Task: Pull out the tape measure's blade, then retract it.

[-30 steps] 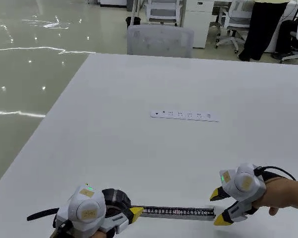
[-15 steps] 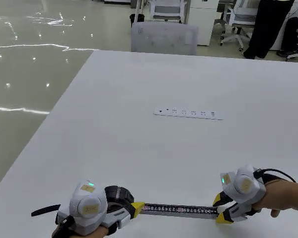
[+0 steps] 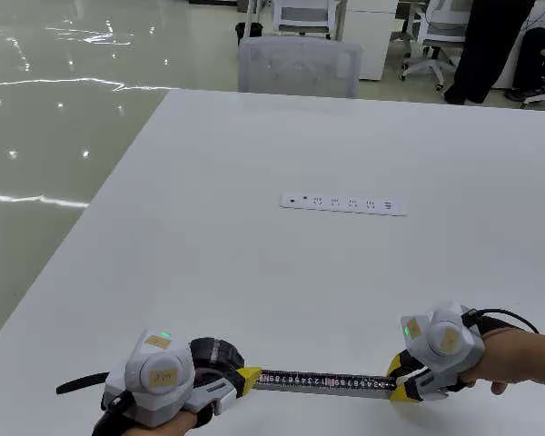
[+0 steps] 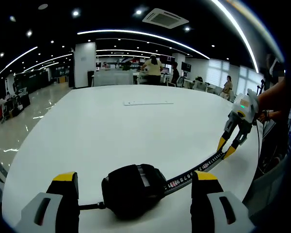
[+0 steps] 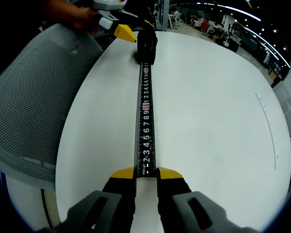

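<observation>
The tape measure, a black rounded case, lies on the white table near its front edge. Its blade is drawn out flat and straight along the tabletop (dark, with pale numerals and a red mark), printed face up, its tip pinched between the jaws of the right gripper.

A: What kind of setting is shown?
B: An open-plan office: mesh chair at the white table's far edge, white cabinet behind, strip lights and ceiling air-conditioner overhead.
</observation>
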Motion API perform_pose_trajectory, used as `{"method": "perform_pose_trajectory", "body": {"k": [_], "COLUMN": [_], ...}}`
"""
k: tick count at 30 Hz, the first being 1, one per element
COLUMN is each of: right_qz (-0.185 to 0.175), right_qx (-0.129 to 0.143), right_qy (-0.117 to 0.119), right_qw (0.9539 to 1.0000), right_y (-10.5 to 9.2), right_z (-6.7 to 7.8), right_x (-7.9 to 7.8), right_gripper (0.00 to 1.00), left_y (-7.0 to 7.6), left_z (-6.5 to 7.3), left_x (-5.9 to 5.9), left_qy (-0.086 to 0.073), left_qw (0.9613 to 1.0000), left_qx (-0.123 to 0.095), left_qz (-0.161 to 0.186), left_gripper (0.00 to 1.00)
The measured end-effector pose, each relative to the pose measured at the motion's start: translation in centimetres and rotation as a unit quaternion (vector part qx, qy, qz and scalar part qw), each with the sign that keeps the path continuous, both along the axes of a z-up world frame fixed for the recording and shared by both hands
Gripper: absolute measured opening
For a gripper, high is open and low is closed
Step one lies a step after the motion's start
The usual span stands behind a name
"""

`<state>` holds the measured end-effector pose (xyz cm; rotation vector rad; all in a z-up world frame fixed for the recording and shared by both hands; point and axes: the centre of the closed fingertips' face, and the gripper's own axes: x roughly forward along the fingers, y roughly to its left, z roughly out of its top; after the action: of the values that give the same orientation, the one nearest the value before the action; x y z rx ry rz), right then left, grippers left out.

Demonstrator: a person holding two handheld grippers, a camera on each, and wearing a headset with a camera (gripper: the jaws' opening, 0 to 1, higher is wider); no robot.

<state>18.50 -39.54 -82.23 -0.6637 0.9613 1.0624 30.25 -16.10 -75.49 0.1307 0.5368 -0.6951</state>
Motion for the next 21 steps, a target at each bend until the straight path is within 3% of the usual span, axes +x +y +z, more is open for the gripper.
{"method": "perform_pose_trajectory", "body": {"k": [6,13,16,18,21], "right_qz": [0.0,-0.028,-0.036,-0.032,-0.034], "right_qx": [-0.021,-0.006,-0.003,-0.004,-0.007], "right_qy": [0.0,0.007,0.008,0.005,0.007], "right_qw": [0.9998,0.9996,0.9993,0.9995,0.9994], "right_y": [0.1,0.0,0.1,0.1,0.1], "right_z": [-0.1,-0.2,-0.2,-0.1,-0.2], "right_x": [0.0,0.1,0.0,0.1,0.0], "right_gripper": [0.14,0.14,0.14,0.14,0.14], "left_y": [0.0,0.1,0.6,0.9,0.7], "left_z": [0.0,-0.5,-1.2,-1.8,-2.1], "left_x": [-0.1,-0.4,-0.3,-0.4,-0.3], "left_qy": [0.005,0.02,0.034,0.06,0.064], "left_qw": [1.0,0.9998,0.9992,0.9977,0.9974], "left_qx": [-0.001,0.004,0.008,0.01,0.011], "left_qz": [0.001,0.004,0.018,0.03,0.032], "left_gripper": [0.9,0.83,0.79,0.72,0.7]}}
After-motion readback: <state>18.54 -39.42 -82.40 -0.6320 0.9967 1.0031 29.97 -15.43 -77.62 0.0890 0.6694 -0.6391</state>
